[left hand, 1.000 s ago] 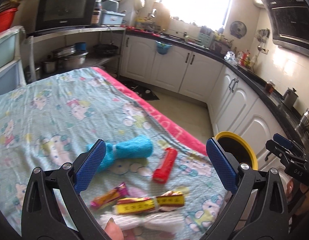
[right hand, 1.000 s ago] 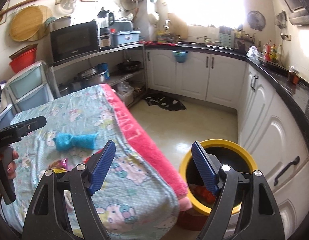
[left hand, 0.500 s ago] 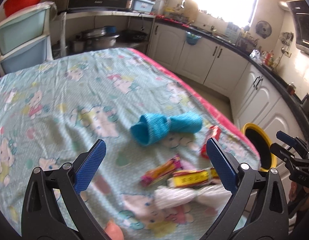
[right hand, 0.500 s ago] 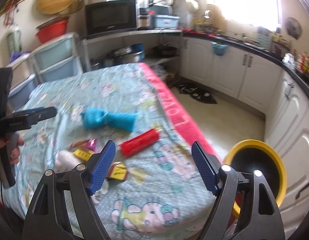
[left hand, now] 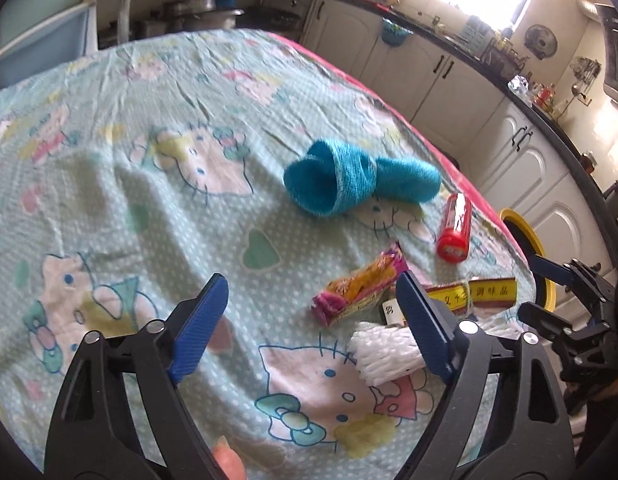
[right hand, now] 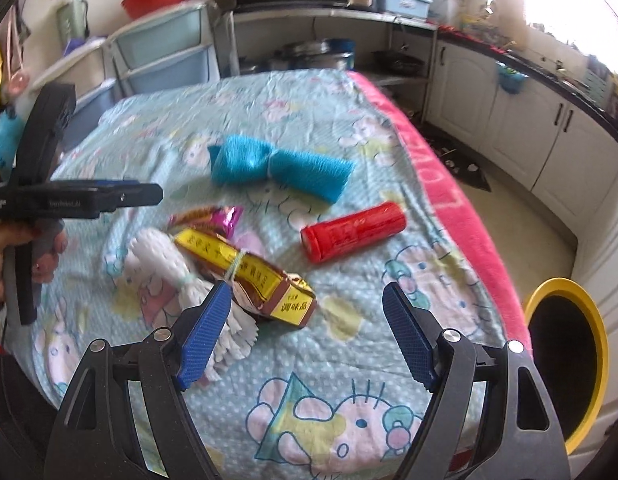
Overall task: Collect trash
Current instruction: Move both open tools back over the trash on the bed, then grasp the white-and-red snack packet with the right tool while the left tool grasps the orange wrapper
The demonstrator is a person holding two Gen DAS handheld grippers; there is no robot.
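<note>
Approach step. Left hand-held gripper closing on nothing; right hand-held gripper wide, empty. Next: grab yellow packet at its 11 o'clock, then bin.

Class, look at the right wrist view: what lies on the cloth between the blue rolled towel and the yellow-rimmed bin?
In the right wrist view, a red cylindrical tube lies between the blue rolled towel and the yellow-rimmed bin, then the cloth's pink edge.

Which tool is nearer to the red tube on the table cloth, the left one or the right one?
Right. The right tool hangs open just short of the red tube. The left tool, its jaws closing on nothing, is beyond the wrappers from it.
</note>
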